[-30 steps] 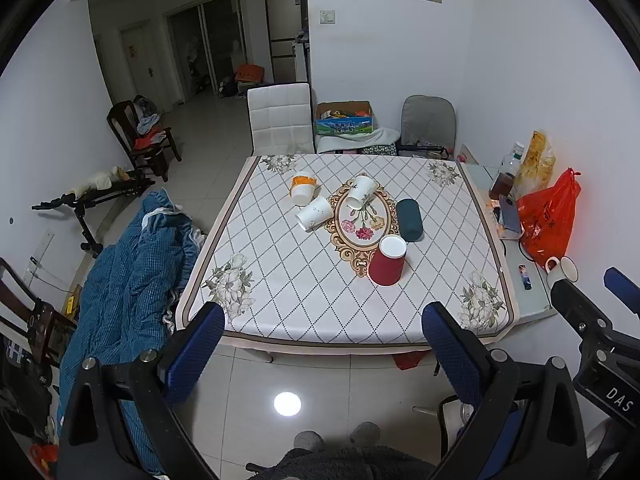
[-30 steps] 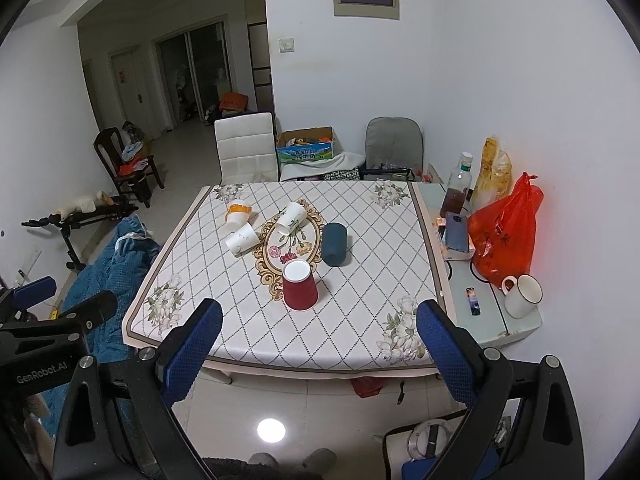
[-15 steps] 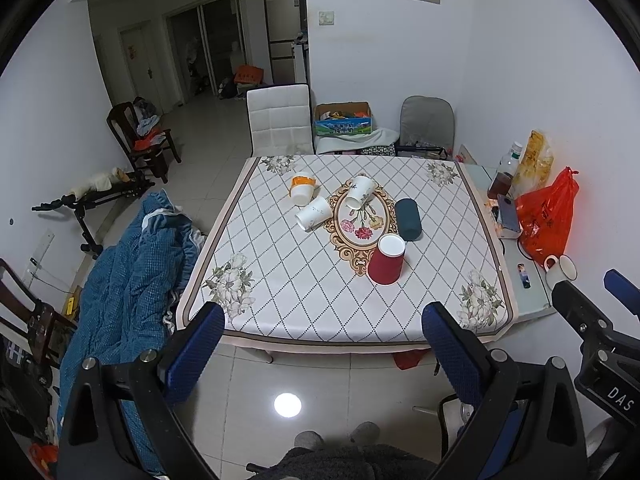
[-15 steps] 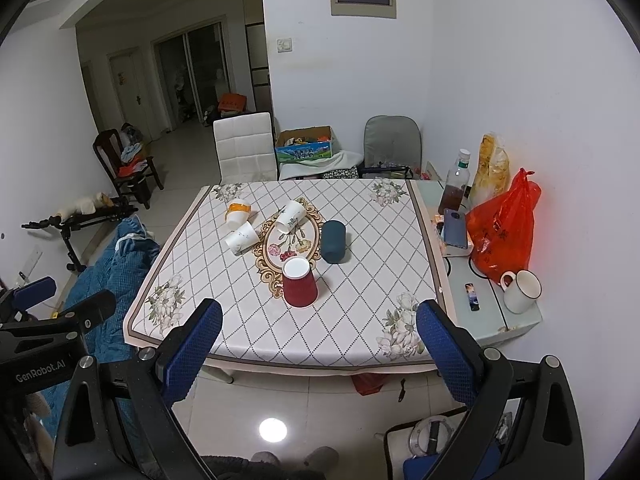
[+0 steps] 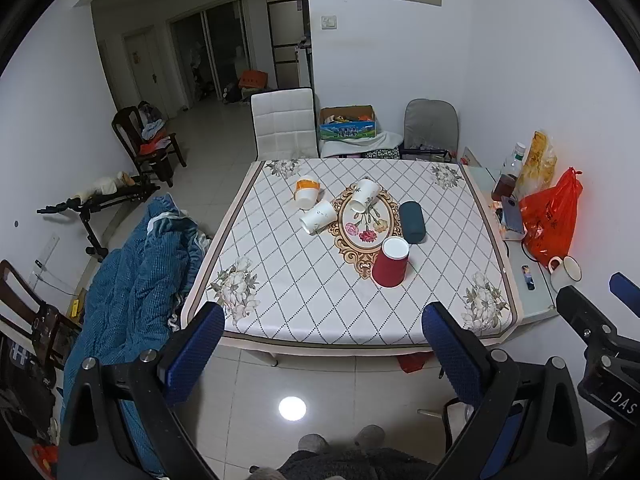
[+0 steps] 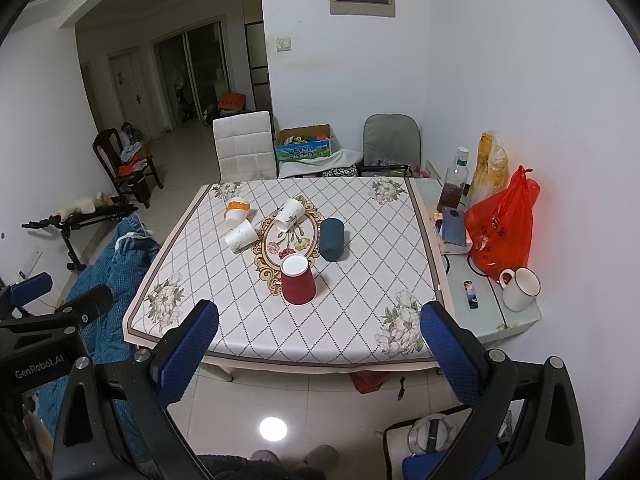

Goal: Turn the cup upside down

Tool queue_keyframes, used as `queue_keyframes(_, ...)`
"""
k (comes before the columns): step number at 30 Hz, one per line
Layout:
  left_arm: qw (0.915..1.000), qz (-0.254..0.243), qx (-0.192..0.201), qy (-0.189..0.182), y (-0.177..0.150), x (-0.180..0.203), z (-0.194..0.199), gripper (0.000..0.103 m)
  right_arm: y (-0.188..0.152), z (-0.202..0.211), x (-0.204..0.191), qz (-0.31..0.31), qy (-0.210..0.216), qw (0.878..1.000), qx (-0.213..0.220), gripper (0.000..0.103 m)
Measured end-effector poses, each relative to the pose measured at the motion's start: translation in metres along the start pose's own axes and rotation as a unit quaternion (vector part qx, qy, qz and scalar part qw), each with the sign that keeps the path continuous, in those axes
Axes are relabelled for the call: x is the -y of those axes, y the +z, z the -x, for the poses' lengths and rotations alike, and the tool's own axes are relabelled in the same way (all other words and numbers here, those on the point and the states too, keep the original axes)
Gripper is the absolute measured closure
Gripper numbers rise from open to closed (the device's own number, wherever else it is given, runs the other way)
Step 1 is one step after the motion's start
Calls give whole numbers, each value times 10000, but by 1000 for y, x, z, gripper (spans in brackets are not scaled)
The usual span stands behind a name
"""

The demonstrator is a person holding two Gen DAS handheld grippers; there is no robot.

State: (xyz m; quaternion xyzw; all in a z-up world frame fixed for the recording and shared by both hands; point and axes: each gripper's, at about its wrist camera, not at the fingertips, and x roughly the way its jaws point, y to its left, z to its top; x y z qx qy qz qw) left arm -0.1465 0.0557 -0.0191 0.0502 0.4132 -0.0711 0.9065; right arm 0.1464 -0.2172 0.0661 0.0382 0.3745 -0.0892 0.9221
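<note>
Where the oval floral medallion ends toward the near side of the table (image 5: 304,320), the red cup (image 5: 391,262) stands mouth-down, its white base uppermost; in the right wrist view the red cup (image 6: 297,280) sits at the same spot on the medallion's near rim. Just behind it lies a dark teal cup (image 5: 412,222) on its side. On the medallion's far part a white paper cup (image 5: 364,195) lies tipped over, and a second white cup (image 5: 318,217) lies on its side beside the medallion's left edge. An orange-banded cup (image 5: 306,193) is close behind that one.

Both grippers are held short of the table, above the tiled floor, well apart from every cup. Left gripper (image 5: 320,354): blue-padded fingers spread wide, nothing between them. Right gripper (image 6: 318,354): fingers likewise spread wide and holding nothing.

On the side surface at the table's right stand a red plastic bag (image 6: 502,230), a bottle (image 6: 452,184) and a white mug (image 6: 520,289). A white chair (image 5: 285,124) stands at the table's far edge.
</note>
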Motion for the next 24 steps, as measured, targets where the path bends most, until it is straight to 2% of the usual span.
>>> queue_keyframes(24, 10000, 25, -3, 17, -7, 2, -2, 2, -3, 1, 6, -7, 15, 10000, -13, 0)
